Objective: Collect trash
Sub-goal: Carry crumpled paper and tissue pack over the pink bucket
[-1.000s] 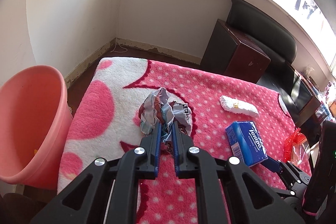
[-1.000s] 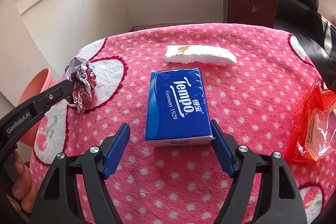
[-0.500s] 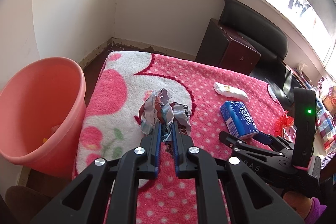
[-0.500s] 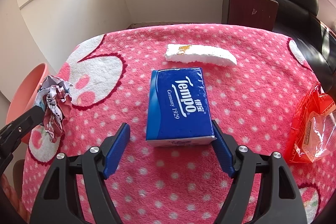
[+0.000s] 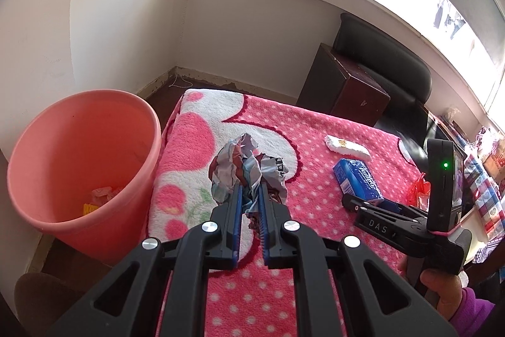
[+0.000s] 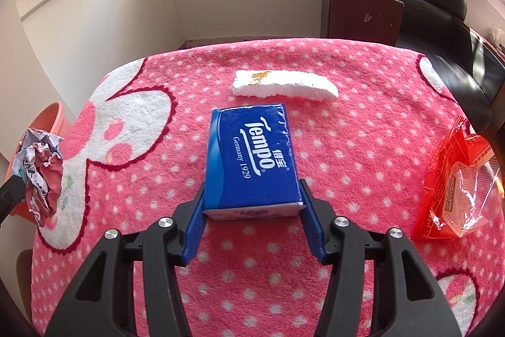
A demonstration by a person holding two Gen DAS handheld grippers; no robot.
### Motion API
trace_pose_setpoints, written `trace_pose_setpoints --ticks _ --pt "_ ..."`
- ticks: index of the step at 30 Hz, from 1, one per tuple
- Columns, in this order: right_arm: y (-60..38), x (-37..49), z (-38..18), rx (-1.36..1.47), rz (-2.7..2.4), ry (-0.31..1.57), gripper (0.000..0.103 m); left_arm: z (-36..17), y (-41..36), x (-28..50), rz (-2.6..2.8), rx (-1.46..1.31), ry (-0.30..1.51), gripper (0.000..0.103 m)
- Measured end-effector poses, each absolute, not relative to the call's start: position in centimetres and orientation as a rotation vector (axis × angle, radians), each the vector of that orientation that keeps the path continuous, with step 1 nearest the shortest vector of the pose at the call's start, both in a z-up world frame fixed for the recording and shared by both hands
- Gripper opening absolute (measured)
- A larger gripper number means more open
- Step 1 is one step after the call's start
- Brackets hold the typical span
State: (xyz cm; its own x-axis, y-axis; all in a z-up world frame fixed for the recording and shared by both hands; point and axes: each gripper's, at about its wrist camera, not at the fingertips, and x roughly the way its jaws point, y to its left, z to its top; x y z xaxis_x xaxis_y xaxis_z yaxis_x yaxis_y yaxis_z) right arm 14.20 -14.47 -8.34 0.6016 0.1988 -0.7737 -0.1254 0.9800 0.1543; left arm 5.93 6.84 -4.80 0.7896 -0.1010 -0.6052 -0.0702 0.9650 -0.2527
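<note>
My left gripper [image 5: 250, 190] is shut on a crumpled paper wrapper [image 5: 244, 168] and holds it in the air above the table's left end, close to the pink bin [image 5: 85, 166]. The wrapper also shows at the left edge of the right wrist view [image 6: 41, 172]. My right gripper [image 6: 252, 195] has closed its blue pads against both sides of the near end of the blue Tempo tissue pack [image 6: 252, 160], which lies on the pink dotted blanket [image 6: 363, 147]. The pack also shows in the left wrist view [image 5: 358, 179].
A white foam piece [image 6: 284, 84] lies beyond the tissue pack. A red plastic bag [image 6: 457, 185] lies at the table's right edge. The pink bin stands on the floor left of the table and holds some trash. A dark cabinet [image 5: 344, 87] and black chair [image 5: 385, 65] stand behind.
My left gripper has lifted the wrapper and carried it left, toward the bin. My right gripper has closed from wide open onto the sides of the tissue pack.
</note>
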Motion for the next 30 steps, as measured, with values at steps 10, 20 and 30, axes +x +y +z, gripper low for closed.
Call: trace_pose_setpoints --ticks 10,20,30 --pt "-14.7 12.3 -7.5 0.084 0.193 0.872 0.054 -3.6 9.0 4.1 0.021 -0.285 0.601 0.009" --pt "-10.7 9.4 -5.1 -0.002 0.328 0.802 0.054 -2.9 12.7 2.1 0.133 -0.315 0.55 0.009" --pt "-2.0 8.3 -2.5 -0.056 0.576 0.751 0.054 -2.7 17.5 -0.5 0.294 -0.326 0.515 0.009"
